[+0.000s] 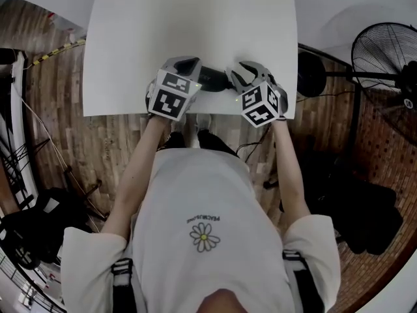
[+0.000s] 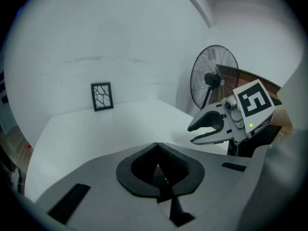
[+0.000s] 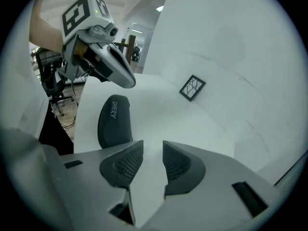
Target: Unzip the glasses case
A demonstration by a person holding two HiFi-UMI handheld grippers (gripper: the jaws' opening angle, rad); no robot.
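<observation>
A dark oval glasses case [image 3: 114, 121] with pale lettering lies flat near the front edge of the white table [image 1: 195, 18]. From the head view only a strip of the case [image 1: 214, 78] shows between the two grippers. My left gripper [image 1: 189, 64] hangs just above the case's left end, and its own view shows the pads [image 2: 157, 148] meeting with nothing between them. My right gripper [image 3: 153, 146] stands open to the right of the case and off it, with bare tabletop in the gap. The left gripper view also shows the right gripper [image 2: 191, 134] with its jaws parted.
A standing fan [image 1: 384, 51] is on the floor to the right of the table. A small black framed card [image 3: 192, 87] stands at the table's far side. The table's near edge runs just under both grippers, with wooden floor below.
</observation>
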